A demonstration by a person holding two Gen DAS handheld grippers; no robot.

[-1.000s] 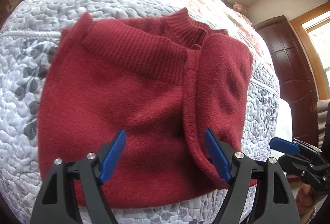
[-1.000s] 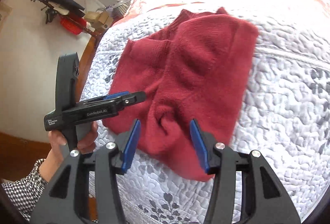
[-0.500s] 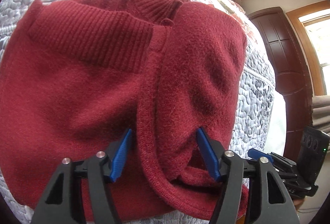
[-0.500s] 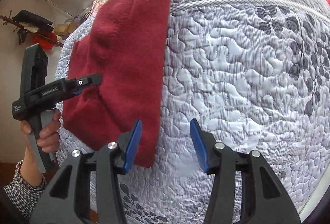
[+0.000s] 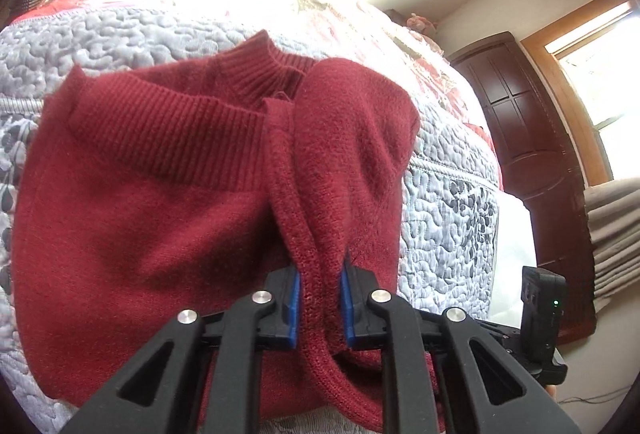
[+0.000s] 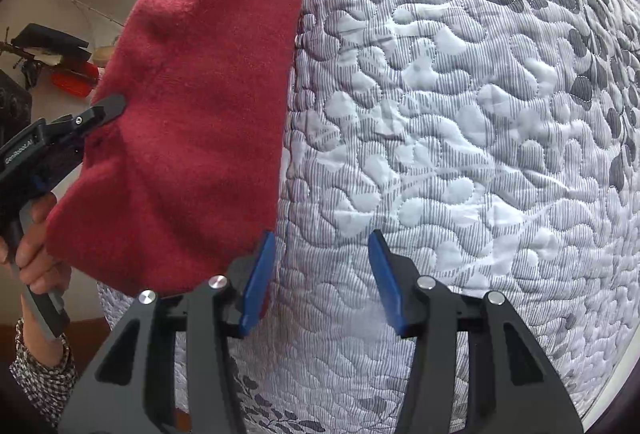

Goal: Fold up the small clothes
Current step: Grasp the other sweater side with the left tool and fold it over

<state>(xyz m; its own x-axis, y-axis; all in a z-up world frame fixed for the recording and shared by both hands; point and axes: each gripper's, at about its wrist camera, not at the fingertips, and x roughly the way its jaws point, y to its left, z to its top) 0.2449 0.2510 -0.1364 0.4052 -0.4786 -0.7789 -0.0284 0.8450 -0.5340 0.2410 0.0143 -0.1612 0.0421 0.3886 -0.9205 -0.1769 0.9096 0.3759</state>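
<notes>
A dark red knitted wool sweater point(image 5: 152, 218) is spread on the grey-and-white quilted bedspread point(image 6: 460, 138), near the bed's front edge, w/ its ribbed collar point(image 5: 256, 74) toward the far side and both sides already turned in. The left gripper point(image 5: 319, 298) is pinched on a doubled edge of the sweater at its near hem; the blue pads point(image 5: 295, 308) are pressed in on the knit from both sides, w/ a loop of hem hanging below. The right gripper point(image 6: 320, 274) is spread wide and holds nothing; it is just off the sweater's right-hand edge, above bare bedspread, its inner pad at the cloth's corner. In the right wrist view the person's hand point(image 6: 34, 234) is seen on the left tool's handle.

Judged step: the near hem is to be carried up toward the collar, approx. in half. To do it well, the right gripper should be closed on the matching hem corner first, at the same depth as the left, so both corners are lifted level. All layers should be caught, not just the top one, else the turned-in side will slide out. The lift should be kept low and even, then laid down w/ hem edge aligned to the shoulders. Thick knit is likely to bunch, so slack should be drawn out before release.
</notes>
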